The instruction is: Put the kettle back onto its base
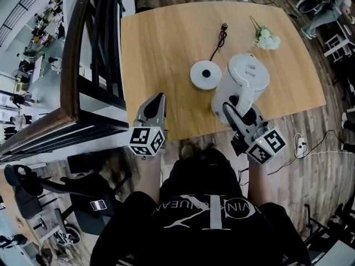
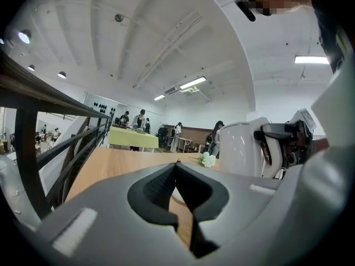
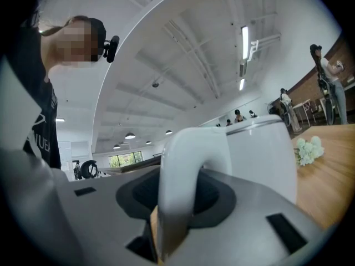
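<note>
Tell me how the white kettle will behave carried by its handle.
Hard-shelled kettle: likely rigid. Held only by its handle in the right tongs, the tall body may swing or tilt. Smooth plastic could slip.

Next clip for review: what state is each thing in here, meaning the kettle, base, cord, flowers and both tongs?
kettle: upright, lid shut, off its base, gripped by its handle.
base: bare, flat on the table.
cord: plug end lying loose on the table.
flowers: lying on the table.
left tongs: shut, empty.
right tongs: shut on the kettle's handle.
</note>
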### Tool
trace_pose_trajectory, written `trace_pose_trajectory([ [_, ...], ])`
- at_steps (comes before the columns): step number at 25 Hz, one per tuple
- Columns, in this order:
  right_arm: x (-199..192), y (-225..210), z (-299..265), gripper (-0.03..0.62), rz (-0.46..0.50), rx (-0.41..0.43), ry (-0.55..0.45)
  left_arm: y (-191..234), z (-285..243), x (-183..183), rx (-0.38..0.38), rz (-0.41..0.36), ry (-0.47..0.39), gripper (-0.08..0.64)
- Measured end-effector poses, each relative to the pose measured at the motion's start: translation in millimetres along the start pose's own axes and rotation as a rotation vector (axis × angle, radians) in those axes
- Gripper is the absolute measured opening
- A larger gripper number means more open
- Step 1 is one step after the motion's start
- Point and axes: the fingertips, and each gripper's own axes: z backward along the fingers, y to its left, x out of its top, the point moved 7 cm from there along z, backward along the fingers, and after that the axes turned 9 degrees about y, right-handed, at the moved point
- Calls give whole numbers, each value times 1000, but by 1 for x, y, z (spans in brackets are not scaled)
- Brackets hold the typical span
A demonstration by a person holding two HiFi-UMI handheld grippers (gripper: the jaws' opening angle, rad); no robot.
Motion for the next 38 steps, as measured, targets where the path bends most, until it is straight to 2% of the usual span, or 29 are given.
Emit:
trace_pose_trajectory([
  [8,14,-27,-25,129,18,90,23,8,-16,7,71,17,6,12],
  [13,26,-45,-47,129,36,180,46,9,-30,15,123,43,-24,12],
  [22,41,-67,-75,129,56,285,66,11,-42,24,196,68,-38,12],
  [38,33,-81,-121,129,47,362,93,26,-34,14,283,94,-3,12],
])
